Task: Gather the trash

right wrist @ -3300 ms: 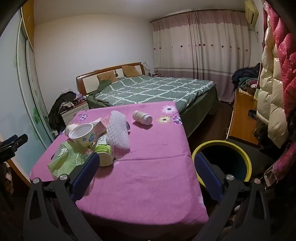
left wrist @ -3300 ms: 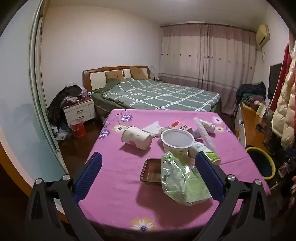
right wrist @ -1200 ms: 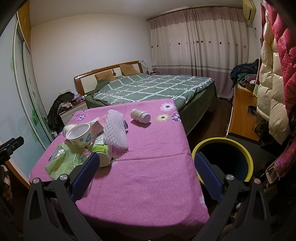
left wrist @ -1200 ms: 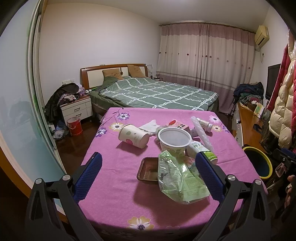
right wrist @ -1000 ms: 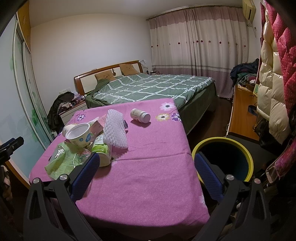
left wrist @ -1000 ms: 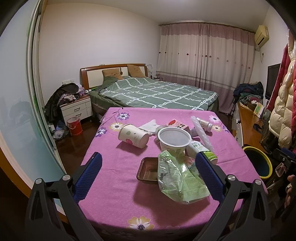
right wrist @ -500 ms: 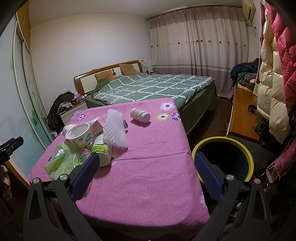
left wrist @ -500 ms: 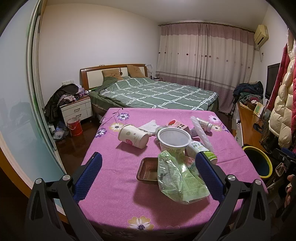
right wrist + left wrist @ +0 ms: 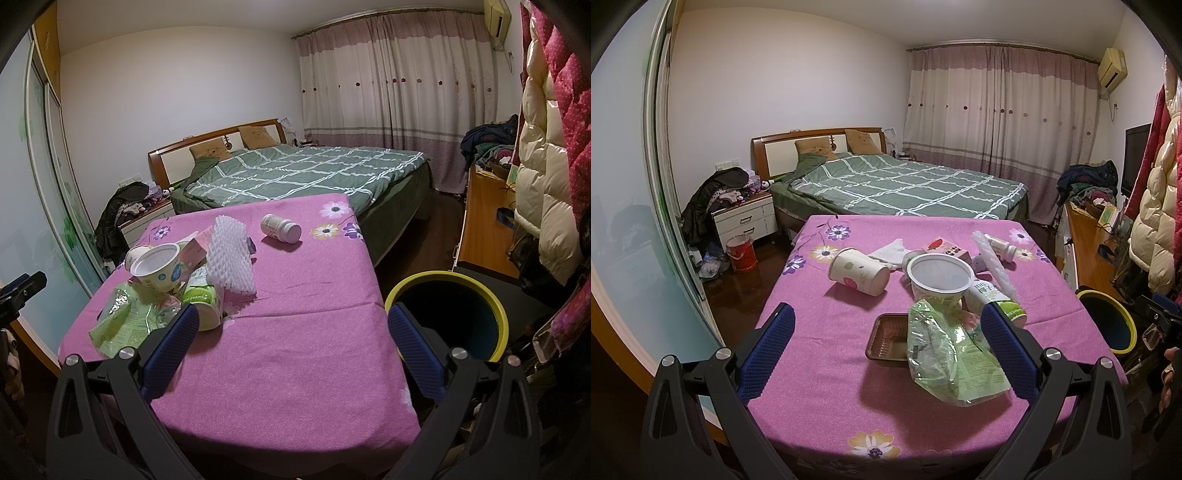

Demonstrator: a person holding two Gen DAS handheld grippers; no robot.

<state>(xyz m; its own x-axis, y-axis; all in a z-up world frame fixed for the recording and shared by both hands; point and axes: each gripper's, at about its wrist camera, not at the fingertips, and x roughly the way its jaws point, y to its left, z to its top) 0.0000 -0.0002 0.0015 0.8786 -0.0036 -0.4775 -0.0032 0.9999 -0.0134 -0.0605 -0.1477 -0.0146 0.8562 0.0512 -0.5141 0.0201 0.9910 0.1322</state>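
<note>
Trash lies on a table under a purple flowered cloth (image 9: 820, 362): a green plastic bag (image 9: 945, 354), a brown tray (image 9: 886, 338), a white bowl-shaped cup (image 9: 940, 278), a tipped paper cup (image 9: 858, 271), a white foam net (image 9: 231, 254), a green-labelled bottle (image 9: 201, 295) and a small white bottle (image 9: 280, 229). My left gripper (image 9: 886, 347) hangs open over the near edge, with the bag and tray between its blue fingers but untouched. My right gripper (image 9: 291, 343) is open over bare cloth. A yellow-rimmed bin (image 9: 447, 314) stands right of the table.
A green checked bed (image 9: 905, 188) lies beyond the table. A nightstand (image 9: 744, 218) and red bucket (image 9: 740, 253) sit at the left by a sliding door. A wooden desk (image 9: 484, 229) and hanging coats (image 9: 546, 184) line the right wall.
Both views have shifted only slightly since the earliest frames. Nothing on the table has moved and both grippers stay open.
</note>
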